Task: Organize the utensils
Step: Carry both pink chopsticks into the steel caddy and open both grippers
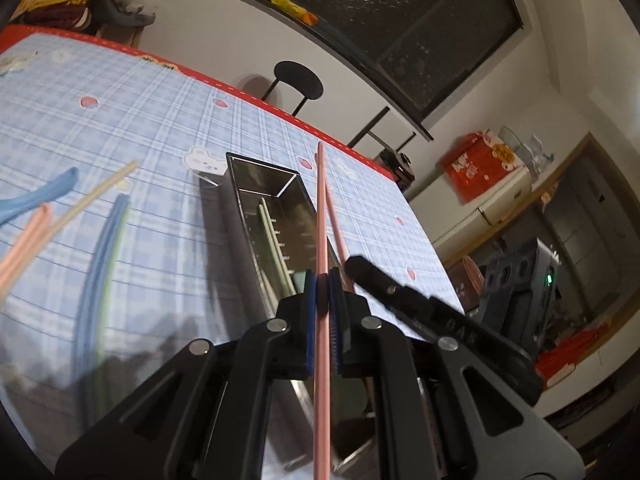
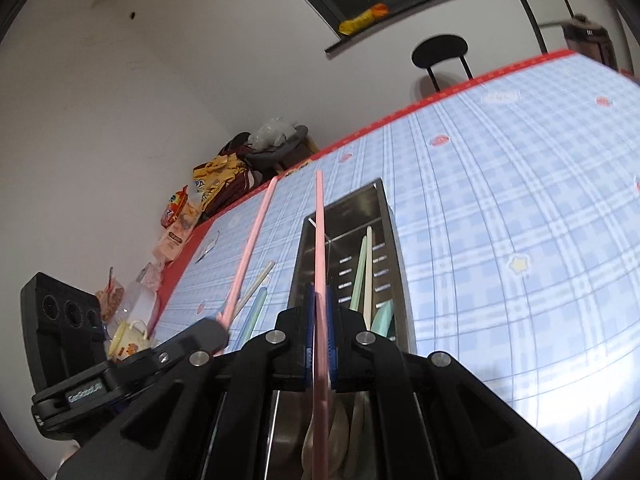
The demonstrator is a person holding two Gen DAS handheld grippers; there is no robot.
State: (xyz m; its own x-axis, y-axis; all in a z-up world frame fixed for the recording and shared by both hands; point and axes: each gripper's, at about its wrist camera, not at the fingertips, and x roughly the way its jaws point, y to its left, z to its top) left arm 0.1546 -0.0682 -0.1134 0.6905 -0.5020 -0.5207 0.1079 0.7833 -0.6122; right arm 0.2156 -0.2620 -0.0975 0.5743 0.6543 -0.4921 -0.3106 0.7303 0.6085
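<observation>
My left gripper (image 1: 322, 292) is shut on a pink chopstick (image 1: 322, 216) and holds it over the steel utensil box (image 1: 240, 184). My right gripper (image 2: 319, 308) is shut on a second pink chopstick (image 2: 319, 224), also above the steel box (image 2: 390, 240). The box holds green and cream utensils (image 2: 362, 276). The right gripper (image 1: 420, 304) shows in the left wrist view beside mine, with its pink chopstick (image 1: 336, 224). The left gripper (image 2: 192, 340) and its chopstick (image 2: 250, 252) show in the right wrist view. Blue, green, pink and cream utensils (image 1: 104, 240) lie loose on the table left of the box.
The table has a blue checked cloth (image 1: 152, 120) with a red edge. A black chair (image 1: 298, 82) stands behind it. Snack bags (image 2: 216, 184) and cups (image 2: 128, 336) sit at the table's left end. A window ledge (image 1: 320, 36) runs along the wall.
</observation>
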